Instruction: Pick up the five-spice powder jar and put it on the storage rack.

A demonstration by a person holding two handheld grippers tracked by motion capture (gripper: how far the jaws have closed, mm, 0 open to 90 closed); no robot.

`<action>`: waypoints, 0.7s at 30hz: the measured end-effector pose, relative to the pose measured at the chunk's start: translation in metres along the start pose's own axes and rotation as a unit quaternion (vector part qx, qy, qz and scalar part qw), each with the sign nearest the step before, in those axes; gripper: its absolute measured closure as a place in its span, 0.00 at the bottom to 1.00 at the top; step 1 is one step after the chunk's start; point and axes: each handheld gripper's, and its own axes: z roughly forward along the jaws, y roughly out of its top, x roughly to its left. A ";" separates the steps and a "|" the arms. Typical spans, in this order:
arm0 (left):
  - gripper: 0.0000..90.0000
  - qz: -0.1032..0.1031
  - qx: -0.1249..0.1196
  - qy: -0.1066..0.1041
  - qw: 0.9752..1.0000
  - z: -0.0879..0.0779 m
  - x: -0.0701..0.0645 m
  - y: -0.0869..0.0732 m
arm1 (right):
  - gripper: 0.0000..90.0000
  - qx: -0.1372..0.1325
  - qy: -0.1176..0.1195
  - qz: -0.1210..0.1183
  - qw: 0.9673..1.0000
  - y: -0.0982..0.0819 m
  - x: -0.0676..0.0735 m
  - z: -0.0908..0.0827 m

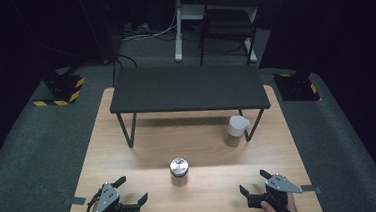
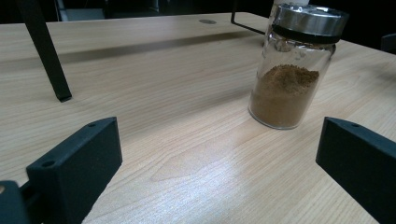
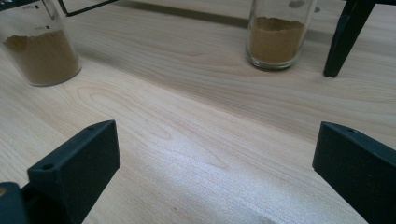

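- On the pale wooden table (image 1: 129, 160), near its middle: a glass spice jar with a metal lid (image 1: 179, 168), part-filled with brown powder, upright.
- Left tongs (image 1: 131, 189) and right tongs (image 1: 253, 181) rest at the near edge, both spread wide, nothing between them, well apart from the jar.
- Black metal shelf (image 1: 189, 88) stands behind; a white-capped glass jar (image 1: 237, 127) stands by its right leg.
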 end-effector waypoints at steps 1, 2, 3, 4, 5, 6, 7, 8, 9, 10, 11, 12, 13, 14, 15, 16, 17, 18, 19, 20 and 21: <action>0.01 -0.001 -0.001 0.001 1.000 -0.001 -0.001 -0.001 | 0.01 0.000 0.000 -0.002 1.000 0.000 0.000 0.000; 0.01 -0.002 -0.002 0.001 1.000 -0.001 -0.001 -0.001 | 0.01 0.001 0.000 -0.002 1.000 0.000 0.000 0.000; 0.01 -0.003 -0.003 0.000 1.000 -0.001 -0.001 -0.002 | 0.00 0.003 -0.002 -0.003 1.000 0.001 0.001 0.000; 0.01 -0.003 -0.004 -0.001 1.000 -0.002 0.000 -0.002 | 0.01 0.003 -0.002 -0.005 1.000 0.001 0.002 0.001; 0.01 -0.004 -0.005 -0.002 1.000 -0.002 0.000 -0.002 | 0.01 0.003 -0.002 -0.006 1.000 0.001 0.002 0.001; 0.01 -0.006 -0.005 -0.002 1.000 -0.002 0.001 -0.002 | 0.01 0.003 -0.002 -0.006 1.000 0.001 0.002 0.001; 0.01 -0.008 -0.005 -0.003 1.000 -0.002 0.002 -0.002 | 0.01 0.004 -0.002 -0.006 1.000 0.001 0.002 0.001; 0.01 -0.008 -0.005 -0.003 1.000 -0.002 0.002 -0.002 | 0.01 0.004 -0.001 -0.006 1.000 0.001 0.002 0.001; 0.01 -0.008 -0.005 -0.002 1.000 -0.002 0.002 -0.002 | 0.01 0.004 0.000 -0.005 1.000 0.001 0.001 0.001; 0.01 -0.007 -0.005 -0.003 1.000 -0.002 0.002 -0.002 | 0.01 0.004 -0.001 -0.004 1.000 0.001 0.001 0.001; 0.01 -0.007 -0.005 -0.003 1.000 -0.002 0.002 -0.002 | 0.01 0.004 -0.001 -0.004 1.000 0.001 0.001 0.001; 0.01 -0.007 -0.005 -0.003 1.000 -0.002 0.002 -0.002 | 0.01 0.003 -0.001 -0.002 1.000 0.001 0.001 0.000; 0.01 -0.006 -0.004 -0.004 1.000 -0.002 0.002 -0.002 | 0.00 0.002 -0.001 -0.002 1.000 0.001 0.001 0.000; 0.01 -0.006 -0.004 -0.004 1.000 -0.002 0.002 -0.002 | 0.00 0.002 -0.001 -0.002 1.000 0.001 0.001 0.000; 0.01 -0.006 -0.004 -0.005 1.000 -0.002 0.002 -0.002 | 0.01 0.002 -0.001 -0.001 1.000 0.001 0.001 0.000; 0.01 -0.008 -0.005 -0.004 1.000 -0.002 0.002 -0.002 | 0.01 0.002 -0.001 -0.001 1.000 0.001 0.001 0.000; 0.01 -0.008 -0.005 -0.003 1.000 -0.002 0.002 -0.002 | 0.01 0.002 0.000 -0.001 1.000 0.001 0.000 0.000; 0.01 -0.007 -0.005 -0.003 1.000 -0.002 0.002 -0.002 | 0.01 0.001 0.000 -0.001 1.000 0.001 0.000 0.000; 0.01 -0.007 -0.005 -0.003 1.000 -0.002 0.002 -0.002 | 0.01 0.001 0.000 -0.001 1.000 0.001 0.000 0.000; 0.01 -0.006 -0.005 -0.002 1.000 -0.002 0.002 -0.002 | 0.01 0.001 0.000 0.000 1.000 0.000 0.000 0.000; 0.01 -0.006 -0.005 -0.002 1.000 -0.002 0.002 -0.002 | 0.01 0.000 0.000 0.000 1.000 0.000 0.000 0.000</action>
